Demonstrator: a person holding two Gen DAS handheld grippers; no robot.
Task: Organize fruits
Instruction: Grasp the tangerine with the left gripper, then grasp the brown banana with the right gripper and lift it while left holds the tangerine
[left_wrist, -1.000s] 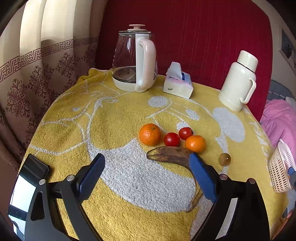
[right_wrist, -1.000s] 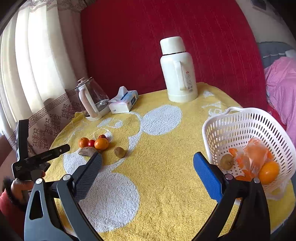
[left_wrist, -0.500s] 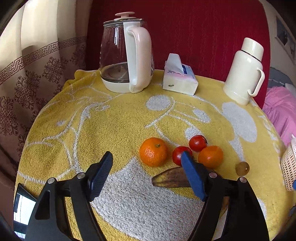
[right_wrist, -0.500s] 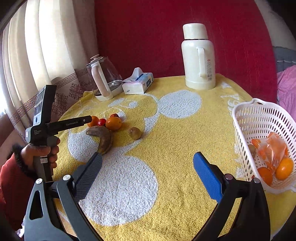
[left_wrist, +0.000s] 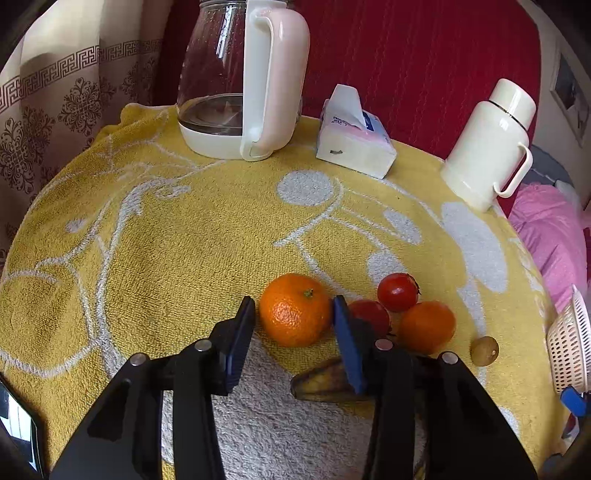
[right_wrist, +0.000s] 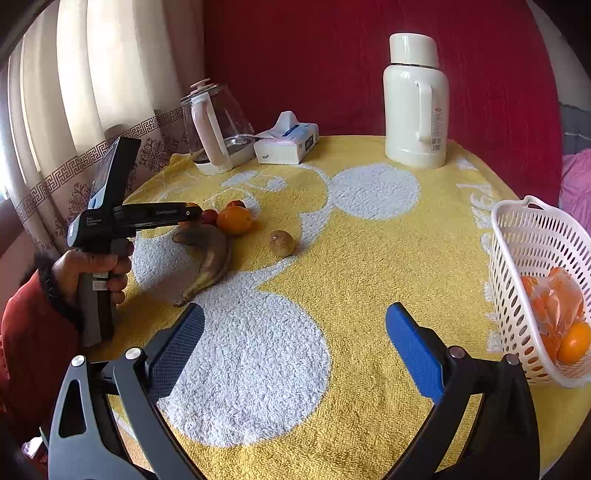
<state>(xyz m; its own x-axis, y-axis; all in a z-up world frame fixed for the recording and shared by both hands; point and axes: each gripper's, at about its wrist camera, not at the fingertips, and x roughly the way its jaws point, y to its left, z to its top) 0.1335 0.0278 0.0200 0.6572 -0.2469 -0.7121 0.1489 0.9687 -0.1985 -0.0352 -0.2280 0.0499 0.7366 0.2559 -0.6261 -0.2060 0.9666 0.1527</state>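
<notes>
On the yellow towel a large mandarin (left_wrist: 295, 310) lies between the blue pads of my left gripper (left_wrist: 291, 307). The jaws are closing on it; the right pad is at its skin and a thin gap shows at the left pad. Just right of it lie two red tomatoes (left_wrist: 397, 291), a smaller orange (left_wrist: 426, 326), a browned banana (left_wrist: 321, 380) and a small brown fruit (left_wrist: 484, 350). My right gripper (right_wrist: 295, 321) hovers open over bare towel, with the white basket (right_wrist: 517, 229) to its right. The basket holds oranges and a bag.
At the back of the round table stand a glass kettle (left_wrist: 240, 81), a tissue box (left_wrist: 354, 140) and a cream thermos (left_wrist: 487, 144). A red fabric backdrop and curtains stand behind the table. A person's hand (right_wrist: 96, 266) in a red sleeve holds the left gripper.
My left gripper moved forward and down to the mandarin, and its jaws narrowed from wide to just about the fruit. The right gripper drifted left, so the basket now sits at the right edge.
</notes>
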